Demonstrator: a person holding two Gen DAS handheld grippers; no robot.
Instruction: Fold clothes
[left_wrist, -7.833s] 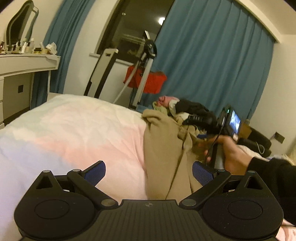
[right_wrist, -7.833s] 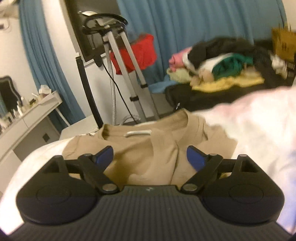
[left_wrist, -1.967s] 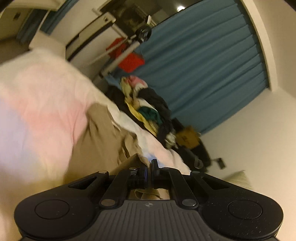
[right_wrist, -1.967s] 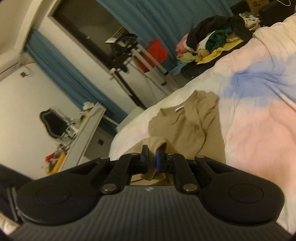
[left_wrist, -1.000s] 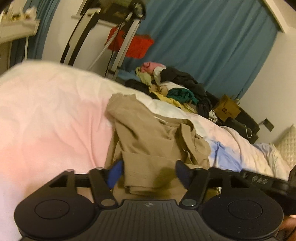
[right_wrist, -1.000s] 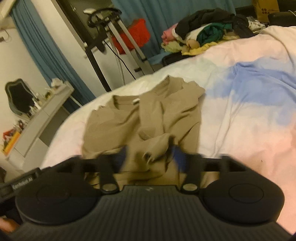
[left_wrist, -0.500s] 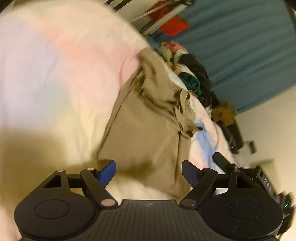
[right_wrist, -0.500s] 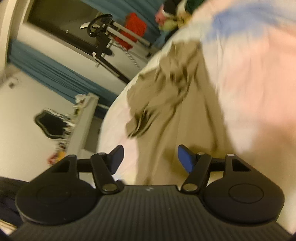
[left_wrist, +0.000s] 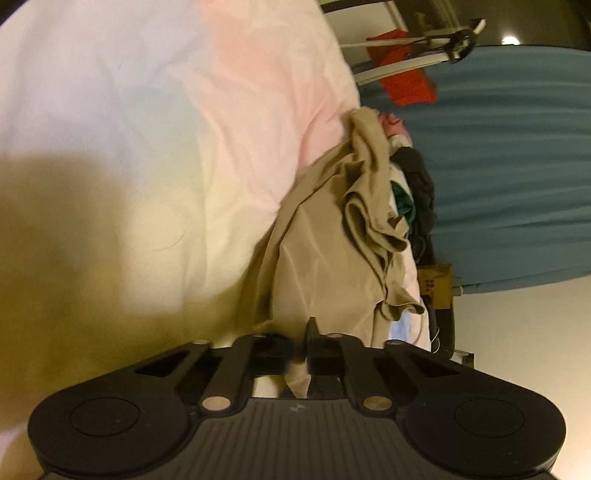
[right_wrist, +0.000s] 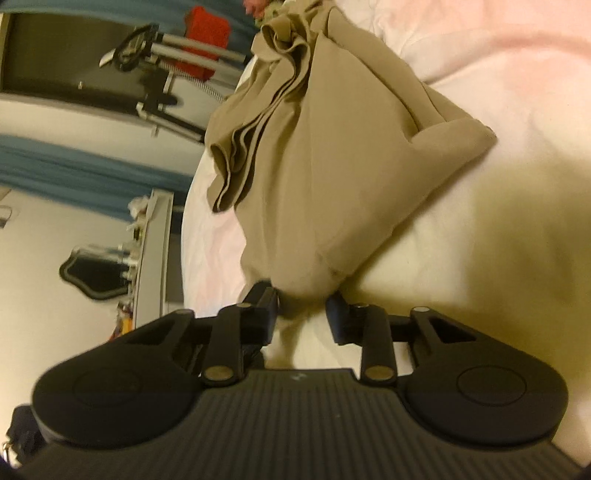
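Note:
A tan shirt (left_wrist: 332, 254) lies crumpled on the pastel bedspread (left_wrist: 166, 129). My left gripper (left_wrist: 301, 350) is shut on the near hem of the shirt, a fold of cloth pinched between its pads. In the right wrist view the same tan shirt (right_wrist: 332, 155) stretches away from me, bunched at its far end. My right gripper (right_wrist: 303, 306) is partly open, its jaws standing on either side of a near corner of the shirt, which sits between the pads without being pinched.
A heap of mixed clothes (left_wrist: 413, 184) lies past the bed by the blue curtain (left_wrist: 517, 166). A metal stand with a red cloth (left_wrist: 406, 85) stands near the window. A white dresser (right_wrist: 151, 251) with small bottles and a mirror is at the left in the right wrist view.
Both grippers dropped to the shirt's near edge and rolled sideways. The left one closed on the hem. The right one narrowed around a corner of the cloth.

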